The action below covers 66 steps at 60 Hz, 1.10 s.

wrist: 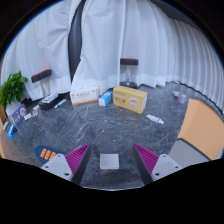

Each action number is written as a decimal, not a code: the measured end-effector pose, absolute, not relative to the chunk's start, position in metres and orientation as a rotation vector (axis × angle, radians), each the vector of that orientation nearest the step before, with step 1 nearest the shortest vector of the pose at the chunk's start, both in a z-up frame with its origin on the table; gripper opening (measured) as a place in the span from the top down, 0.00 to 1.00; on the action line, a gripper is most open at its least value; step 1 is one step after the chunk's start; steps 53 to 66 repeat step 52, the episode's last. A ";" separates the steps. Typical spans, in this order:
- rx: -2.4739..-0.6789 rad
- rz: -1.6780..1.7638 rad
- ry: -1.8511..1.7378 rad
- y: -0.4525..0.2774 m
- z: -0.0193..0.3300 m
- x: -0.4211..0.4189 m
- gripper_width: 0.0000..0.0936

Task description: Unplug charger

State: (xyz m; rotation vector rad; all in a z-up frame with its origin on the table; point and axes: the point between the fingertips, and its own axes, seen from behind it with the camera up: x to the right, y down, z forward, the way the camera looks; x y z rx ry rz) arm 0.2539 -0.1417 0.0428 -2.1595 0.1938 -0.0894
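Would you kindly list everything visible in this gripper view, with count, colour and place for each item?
Table: one, dark grey marbled top, running ahead of the fingers.
Boxes: two, a yellow box and a white box with orange print, side by side at the table's far side.
Plant: one, green, at the table's left end.
Stools: two, dark seats, behind the table by the curtain; one behind the white box, one behind the yellow box.
Curtain: white, across the background.
Small white item: one, right of the yellow box; too small to identify.
Charger: not identifiable.
Gripper: one, magenta pads, fingers open, nothing between them.
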 end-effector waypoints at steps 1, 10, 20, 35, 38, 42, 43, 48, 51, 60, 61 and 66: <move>-2.151 -0.101 0.193 -0.144 0.048 0.254 0.09; -2.084 -0.145 0.165 -0.179 0.101 0.233 0.09; -2.041 -0.168 0.170 -0.244 0.142 0.194 0.09; -2.050 -0.196 0.182 -0.346 0.156 0.141 0.09; -2.050 -0.201 0.184 -0.361 0.158 0.134 0.09; -2.048 -0.201 0.188 -0.376 0.162 0.125 0.09; -2.046 -0.203 0.185 -0.378 0.163 0.124 0.09; -2.050 -0.203 0.188 -0.391 0.165 0.116 0.09; -2.047 -0.203 0.194 -0.395 0.167 0.113 0.09; -2.048 -0.202 0.196 -0.396 0.167 0.112 0.09; -2.048 -0.202 0.196 -0.396 0.167 0.112 0.09; -2.048 -0.202 0.196 -0.396 0.167 0.112 0.09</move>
